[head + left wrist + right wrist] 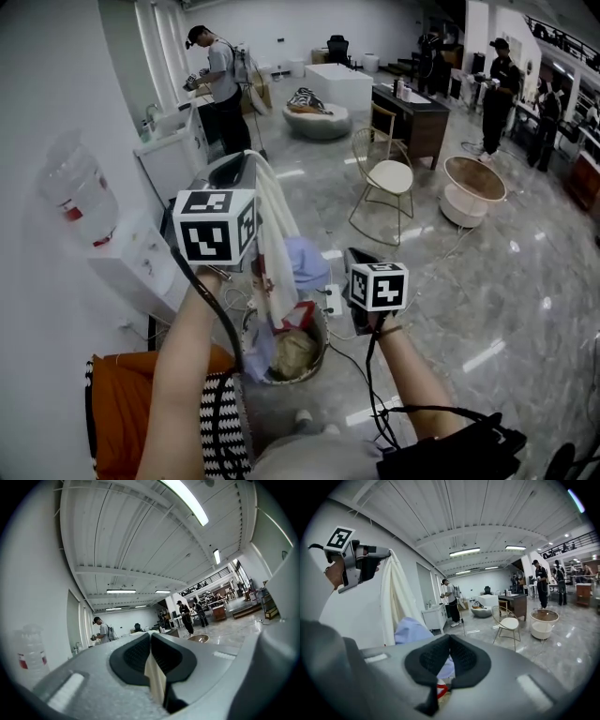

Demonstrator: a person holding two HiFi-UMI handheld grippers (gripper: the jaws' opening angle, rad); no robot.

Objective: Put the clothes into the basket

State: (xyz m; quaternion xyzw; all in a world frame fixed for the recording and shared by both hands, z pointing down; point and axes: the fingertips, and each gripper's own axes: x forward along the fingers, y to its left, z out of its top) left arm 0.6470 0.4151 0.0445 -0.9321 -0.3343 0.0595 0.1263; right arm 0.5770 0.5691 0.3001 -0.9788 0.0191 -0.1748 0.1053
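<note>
My left gripper (251, 161) (150, 637) is held high and shut on a long cream cloth (275, 246) (155, 679). The cloth hangs down from it toward the round basket (323, 339) on the floor. The right gripper view shows this gripper (377, 555) with the cream cloth (396, 602) draped below it. A light blue cloth (307, 261) (412, 630) bunches beside the cream one. My right gripper (349, 257) (449, 639) has its jaws closed, with the blue cloth showing between the pads. The basket holds a tan cloth (292, 352) and something red (302, 315).
A water dispenser (127, 267) stands against the left wall. An orange seat (122, 398) with a black-and-white patterned cloth is at bottom left. A power strip (330, 298) and cables lie by the basket. A wire chair (384, 183) and a round table (473, 190) stand farther off, with people beyond.
</note>
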